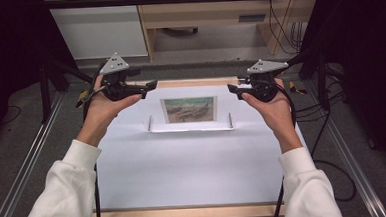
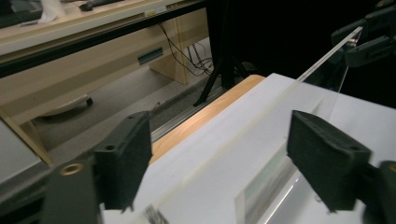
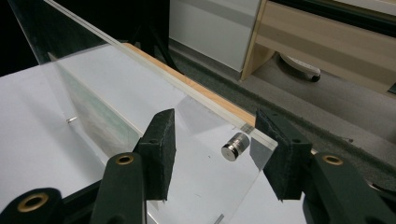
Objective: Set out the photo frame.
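Observation:
A clear acrylic picture frame (image 1: 189, 128) stands upright across the middle of the white tabletop (image 1: 184, 169), with a greenish picture (image 1: 189, 109) at its centre. My left gripper (image 1: 147, 89) hovers at the frame's upper left corner, jaws wide apart. In the left gripper view the left gripper (image 2: 215, 158) straddles the frame's end without pressing on it, and the frame's top edge (image 2: 327, 53) runs away to the far gripper (image 2: 369, 42). My right gripper (image 1: 234, 85) is at the upper right corner. In the right gripper view the right gripper (image 3: 219, 140) has that corner and a metal standoff (image 3: 233, 146) between its pads, untouched.
The table has a wooden rim (image 1: 194, 82) at the far edge. Metal rails (image 1: 28, 162) run along both sides. Behind stand a wooden desk (image 1: 216, 12) and a white cabinet (image 1: 101, 28), with cables (image 1: 326, 111) on the grey floor to the right.

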